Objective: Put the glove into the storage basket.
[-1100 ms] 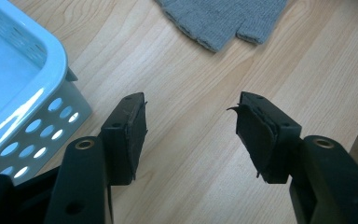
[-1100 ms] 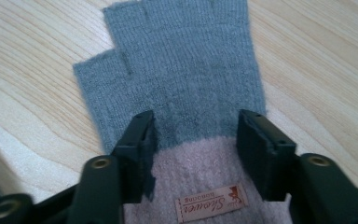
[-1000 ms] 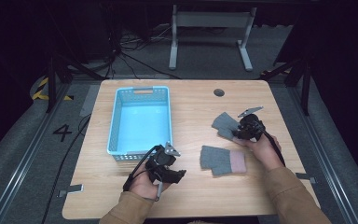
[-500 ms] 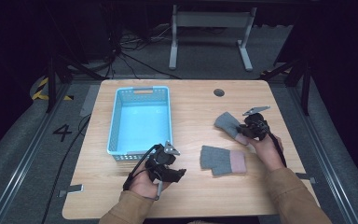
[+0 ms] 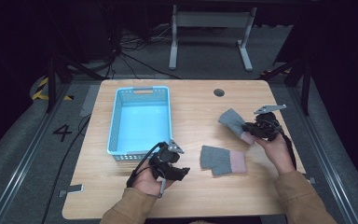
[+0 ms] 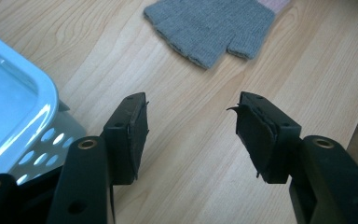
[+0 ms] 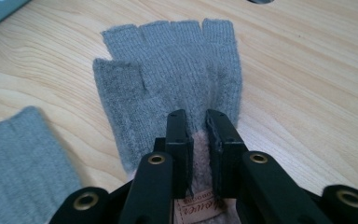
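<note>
Right tool (image 7: 196, 122) has just pinched shut on the grey knit fingerless glove (image 7: 177, 74); next, carry it to the light-blue plastic basket (image 5: 140, 122); left tool (image 6: 191, 135) gapes empty

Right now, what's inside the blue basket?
Nothing that I can see: the blue basket shows a bare floor in the high view. Both gloves lie outside it, one flat on the table, the other pinched at its cuff by the right gripper.

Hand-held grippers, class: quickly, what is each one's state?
Left hand-held gripper: open, holding nothing.
Right hand-held gripper: just closed on the grey glove.
</note>
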The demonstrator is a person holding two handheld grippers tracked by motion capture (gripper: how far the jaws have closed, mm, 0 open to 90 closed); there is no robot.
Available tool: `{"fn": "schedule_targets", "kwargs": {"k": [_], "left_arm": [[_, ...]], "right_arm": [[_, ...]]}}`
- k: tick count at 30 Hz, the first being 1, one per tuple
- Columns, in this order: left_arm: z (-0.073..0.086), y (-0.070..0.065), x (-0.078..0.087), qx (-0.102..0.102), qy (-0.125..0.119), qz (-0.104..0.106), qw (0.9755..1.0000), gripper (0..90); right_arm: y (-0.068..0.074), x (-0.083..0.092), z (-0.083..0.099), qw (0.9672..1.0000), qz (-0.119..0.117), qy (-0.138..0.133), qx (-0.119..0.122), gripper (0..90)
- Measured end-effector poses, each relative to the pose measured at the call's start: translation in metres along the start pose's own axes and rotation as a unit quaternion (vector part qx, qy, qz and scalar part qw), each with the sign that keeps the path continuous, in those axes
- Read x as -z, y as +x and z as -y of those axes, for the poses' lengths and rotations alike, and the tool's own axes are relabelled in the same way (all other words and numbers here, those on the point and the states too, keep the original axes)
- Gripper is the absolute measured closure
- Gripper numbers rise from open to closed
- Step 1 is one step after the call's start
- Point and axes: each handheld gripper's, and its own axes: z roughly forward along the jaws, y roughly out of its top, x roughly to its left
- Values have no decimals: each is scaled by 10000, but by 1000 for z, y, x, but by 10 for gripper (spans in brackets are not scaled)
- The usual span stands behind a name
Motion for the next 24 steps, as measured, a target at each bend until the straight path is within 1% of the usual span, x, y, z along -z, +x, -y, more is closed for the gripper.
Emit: {"fn": "schedule_targets", "kwargs": {"k": [1,4,5,6,9,12,13,19,22,23,24], "left_arm": [[-1,0,0,-28,0,21,10000,440],[-3,0,-1,-26,2,41,10000,440],[-3,0,-1,-39,-12,45,10000,440],[-5,-1,-1,-55,-10,42,10000,440],[-7,-1,-1,-71,-14,69,9999,440],[-8,-1,-2,-94,-16,83,9999,440],[-9,-2,-2,-98,-14,89,9999,440],[-12,-2,-3,-157,-16,103,9998,439],[-14,-3,-3,-197,-20,108,9997,439],[-14,-3,-3,-202,-44,132,9997,439],[-16,-3,-3,-216,-89,162,9996,441]], "right_arm": [[1,6,0,10000,-33,-46,18,802],[3,14,-1,9999,-104,-112,38,802],[3,14,-1,9999,-104,-112,38,802],[5,20,-1,9998,-124,-149,33,801],[6,27,-2,9996,-205,-183,32,800],[7,32,-1,9995,-236,-203,49,800],[8,37,-1,9994,-271,-224,63,799],[11,46,0,9990,-365,-239,61,798],[15,52,1,9986,-454,-210,167,798],[15,52,1,9986,-454,-210,167,798],[18,55,1,9984,-472,-222,235,796]]}}
